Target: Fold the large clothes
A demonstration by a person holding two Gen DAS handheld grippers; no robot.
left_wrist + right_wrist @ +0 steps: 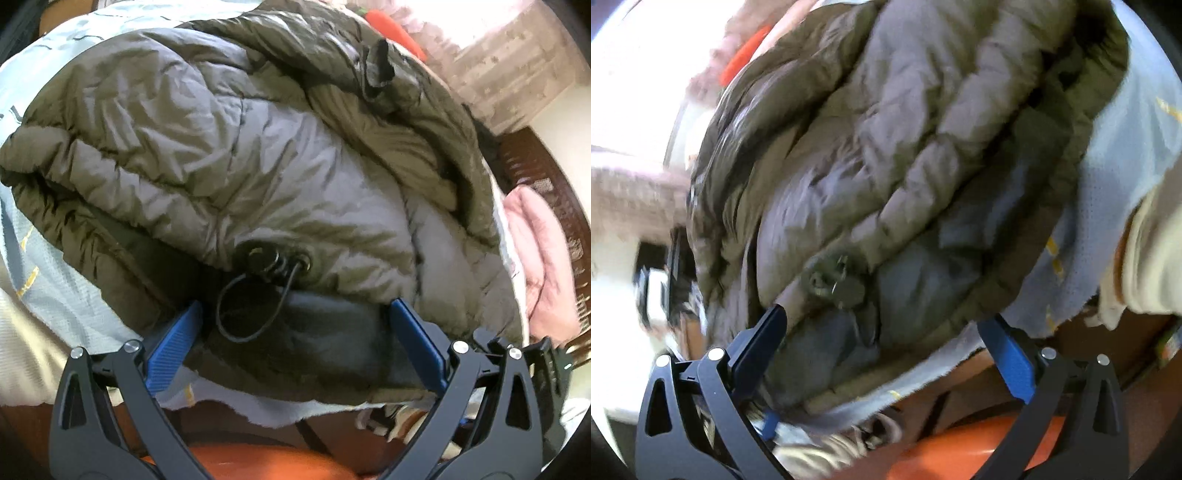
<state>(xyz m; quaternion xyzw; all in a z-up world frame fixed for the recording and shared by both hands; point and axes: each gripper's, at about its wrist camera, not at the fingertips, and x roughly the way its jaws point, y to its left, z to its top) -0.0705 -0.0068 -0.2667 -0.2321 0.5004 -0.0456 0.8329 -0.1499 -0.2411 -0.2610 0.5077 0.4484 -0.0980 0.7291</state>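
An olive-green puffer jacket (pixel 236 158) lies folded in a thick bundle on a pale blue sheet (pixel 59 291). Its drawcord toggle and black cord loop (pixel 258 280) hang at the near hem. My left gripper (pixel 295 314) is open, its blue fingers (pixel 173 347) spread either side of the near hem. In the right wrist view the same jacket (pixel 905 147) fills the frame, blurred, with its toggle (pixel 834 280) near the hem. My right gripper (pixel 886 321) is open, fingers astride the jacket's near edge.
The pale blue sheet (pixel 1108 166) ends at a frayed near edge over a brown surface. A pink garment (pixel 543 258) lies at the right by a dark wooden frame (pixel 546 184). An orange object (pixel 258 465) sits below the grippers. A bright window (pixel 628 74) is at the left.
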